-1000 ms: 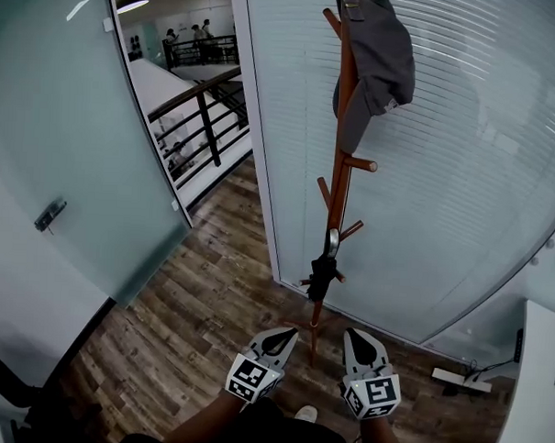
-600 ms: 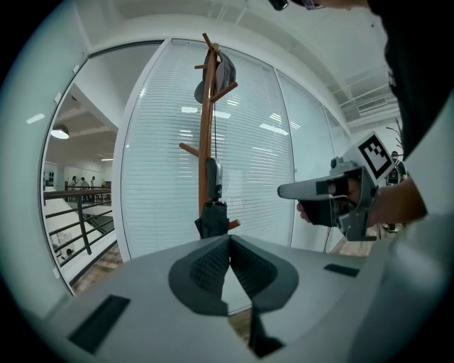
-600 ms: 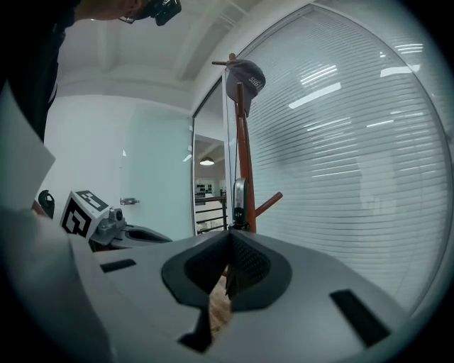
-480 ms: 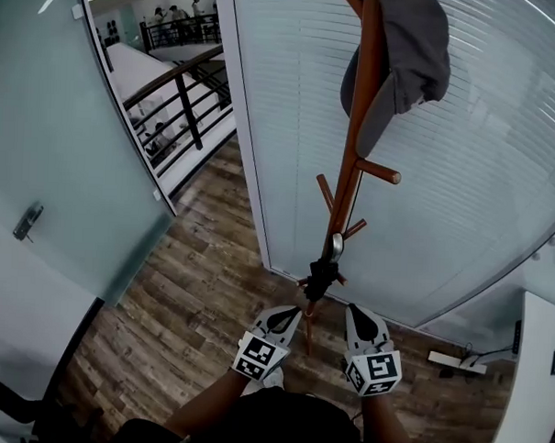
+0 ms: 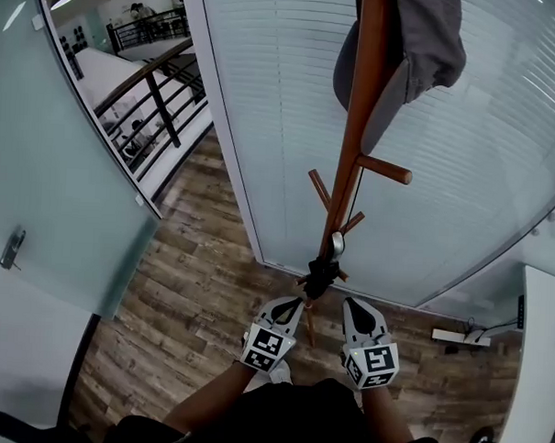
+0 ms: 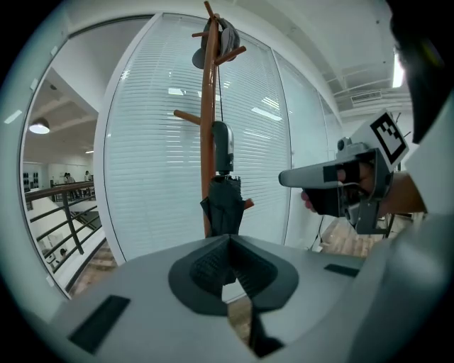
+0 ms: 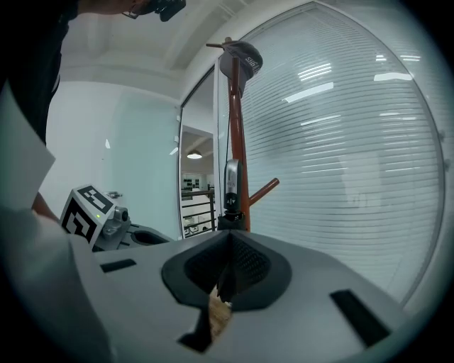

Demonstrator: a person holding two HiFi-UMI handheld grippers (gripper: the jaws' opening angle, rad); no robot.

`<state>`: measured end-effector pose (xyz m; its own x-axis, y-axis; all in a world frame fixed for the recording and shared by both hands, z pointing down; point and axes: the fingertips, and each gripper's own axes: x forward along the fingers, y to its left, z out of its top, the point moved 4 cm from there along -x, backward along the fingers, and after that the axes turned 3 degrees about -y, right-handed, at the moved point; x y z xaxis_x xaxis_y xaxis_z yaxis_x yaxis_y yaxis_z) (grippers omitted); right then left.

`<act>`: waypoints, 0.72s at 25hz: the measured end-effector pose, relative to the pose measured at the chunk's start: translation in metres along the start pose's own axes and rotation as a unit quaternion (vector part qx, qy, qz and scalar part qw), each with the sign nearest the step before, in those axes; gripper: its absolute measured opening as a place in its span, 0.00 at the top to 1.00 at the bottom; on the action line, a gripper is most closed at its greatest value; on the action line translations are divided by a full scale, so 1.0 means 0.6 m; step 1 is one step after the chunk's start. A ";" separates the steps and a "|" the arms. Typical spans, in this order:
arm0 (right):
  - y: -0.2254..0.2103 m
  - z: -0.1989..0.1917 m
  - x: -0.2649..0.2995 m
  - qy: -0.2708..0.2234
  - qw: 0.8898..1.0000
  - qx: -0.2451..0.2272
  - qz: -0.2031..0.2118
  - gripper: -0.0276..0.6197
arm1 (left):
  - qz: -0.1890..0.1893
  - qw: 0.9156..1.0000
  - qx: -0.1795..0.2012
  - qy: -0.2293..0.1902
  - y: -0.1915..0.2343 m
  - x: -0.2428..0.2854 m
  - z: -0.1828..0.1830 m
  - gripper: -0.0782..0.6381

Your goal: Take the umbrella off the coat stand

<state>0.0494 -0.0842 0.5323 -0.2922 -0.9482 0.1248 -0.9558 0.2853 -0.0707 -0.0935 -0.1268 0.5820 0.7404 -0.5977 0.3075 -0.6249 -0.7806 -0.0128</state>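
Observation:
A black folded umbrella (image 5: 320, 277) with a silver-grey handle (image 5: 335, 244) hangs low on the brown wooden coat stand (image 5: 356, 155). A grey cap (image 5: 423, 48) hangs near the top of the stand. My left gripper (image 5: 290, 306) is just left of the umbrella's lower end and my right gripper (image 5: 350, 308) just right of it; both are shut and hold nothing. In the left gripper view the umbrella (image 6: 224, 205) hangs ahead of my left gripper (image 6: 228, 244), apart from it. In the right gripper view only the handle (image 7: 231, 186) rises above my right gripper (image 7: 228, 244).
A curved glass wall with white blinds (image 5: 481, 179) stands right behind the stand. A frosted glass door (image 5: 51, 160) is open at the left, with a railing (image 5: 159, 96) beyond. A white desk edge (image 5: 537, 365) and a power strip (image 5: 456, 337) lie at the right.
Both grippers have moved forward toward the stand and now flank the umbrella's lower end. The stand and cap appear larger and closer. Both pairs of jaws stayed shut.

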 end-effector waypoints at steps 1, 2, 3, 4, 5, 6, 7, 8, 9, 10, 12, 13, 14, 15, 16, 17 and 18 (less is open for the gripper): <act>-0.002 -0.005 -0.002 0.002 1.000 0.004 -0.006 0.95 | -0.003 1.000 0.001 -0.002 0.001 0.001 0.000 0.87; -0.004 -0.009 -0.004 0.004 1.000 0.008 -0.012 0.95 | -0.005 1.000 0.004 -0.004 0.001 0.003 0.001 0.87; -0.007 -0.013 -0.006 0.006 1.000 0.012 -0.017 0.95 | -0.006 1.000 0.008 -0.004 0.001 0.005 0.000 0.87; -0.009 -0.016 -0.006 0.008 1.000 0.015 -0.020 0.95 | -0.007 1.000 0.011 -0.002 0.001 0.009 -0.001 0.87; -0.011 -0.017 -0.007 0.009 1.000 0.017 -0.021 0.95 | -0.007 1.000 0.014 0.002 0.000 0.013 -0.002 0.86; -0.013 -0.017 -0.007 0.010 1.000 0.018 -0.021 0.95 | -0.008 1.000 0.015 0.006 -0.001 0.019 -0.004 0.80; -0.016 -0.017 -0.007 0.012 1.000 0.018 -0.021 0.95 | -0.009 1.000 0.014 0.012 -0.002 0.027 -0.008 0.72; -0.019 -0.017 -0.006 0.013 1.000 0.019 -0.020 0.95 | -0.008 1.000 0.013 0.019 -0.003 0.035 -0.012 0.66; -0.022 -0.018 -0.006 0.015 1.000 0.019 -0.018 0.95 | -0.008 1.000 0.012 0.026 -0.004 0.044 -0.016 0.61; -0.026 -0.018 -0.005 0.017 1.000 0.018 -0.016 0.95 | -0.007 0.999 0.011 0.033 -0.005 0.054 -0.019 0.55; -0.030 -0.018 -0.005 0.021 1.000 0.016 -0.008 0.95 | -0.003 0.999 0.007 0.043 -0.005 0.072 -0.023 0.48; -0.033 -0.017 -0.004 0.022 1.000 0.015 -0.003 0.95 | 0.000 0.999 0.002 0.049 -0.005 0.081 -0.025 0.45; -0.035 -0.017 -0.004 0.024 1.000 0.013 0.001 0.95 | 0.005 0.998 -0.004 0.055 -0.004 0.090 -0.028 0.42; -0.037 -0.016 -0.003 0.025 1.000 0.012 0.006 0.95 | 0.008 0.998 -0.010 0.062 -0.003 0.099 -0.030 0.41; -0.039 -0.016 -0.003 0.028 0.999 0.011 0.011 0.95 | 0.012 0.998 -0.014 0.068 -0.002 0.107 -0.034 0.39; -0.039 -0.016 -0.004 0.030 0.999 0.011 0.018 0.95 | 0.016 0.997 -0.017 0.073 -0.001 0.114 -0.036 0.39; -0.039 -0.017 -0.005 0.033 0.999 0.010 0.024 0.95 | 0.021 0.997 -0.018 0.076 0.000 0.121 -0.036 0.39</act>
<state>0.0722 -0.0865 0.5435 -0.3405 -0.9219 0.1847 -0.9398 0.3274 -0.0980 -0.0452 -0.1663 0.6248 0.6687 -0.5939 0.4473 -0.6654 -0.7464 0.0038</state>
